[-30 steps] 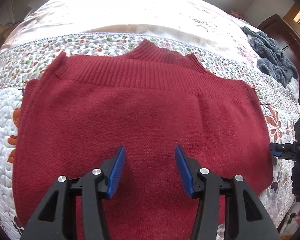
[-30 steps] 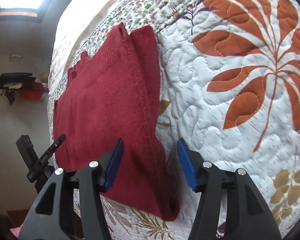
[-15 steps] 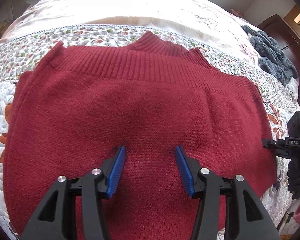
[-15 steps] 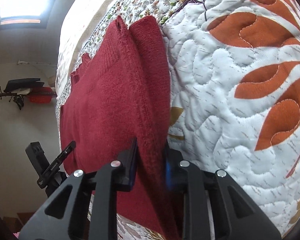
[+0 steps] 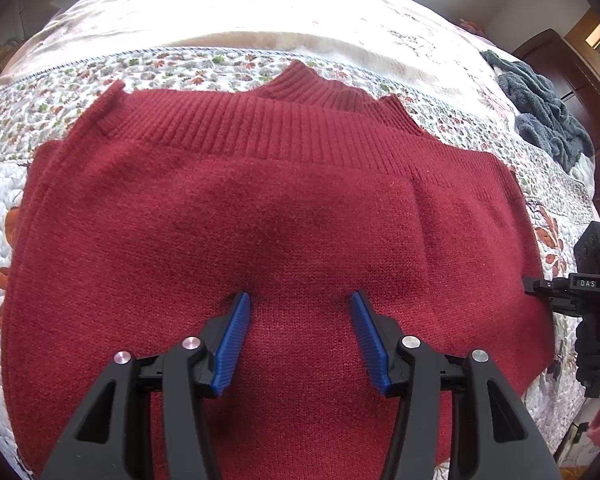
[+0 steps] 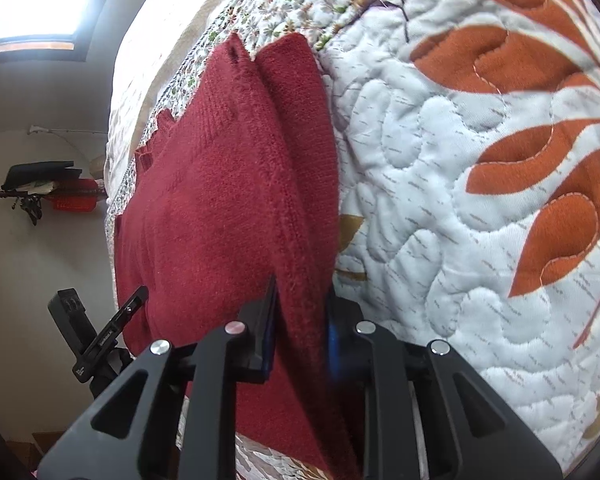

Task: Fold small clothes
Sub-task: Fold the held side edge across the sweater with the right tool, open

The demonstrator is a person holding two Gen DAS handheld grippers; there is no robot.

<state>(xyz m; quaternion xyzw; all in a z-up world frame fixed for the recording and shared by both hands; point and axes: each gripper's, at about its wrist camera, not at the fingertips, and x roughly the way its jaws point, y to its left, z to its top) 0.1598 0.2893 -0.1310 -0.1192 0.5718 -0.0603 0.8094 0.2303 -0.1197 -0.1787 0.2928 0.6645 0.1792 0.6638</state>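
Red knit sweater (image 5: pixel 268 216) lies flat on the quilted bedspread (image 5: pixel 204 64), ribbed hem band toward 12 o'clock in the left wrist view, collar peeking beyond it. Left gripper (image 5: pixel 298 308) sits over the sweater's middle, jaws spread wide, blue pads (image 5: pixel 232 344) gripping nothing; contact with the knit cannot be told. Right gripper (image 6: pixel 300 308) is at the sweater's right edge, jaws clenched on a raised fold of the edge. Grey fleece garment (image 5: pixel 548 112) lies at 2 o'clock on the bed, well apart. Orange leaf print (image 6: pixel 540 184) lies beside the pinched edge.
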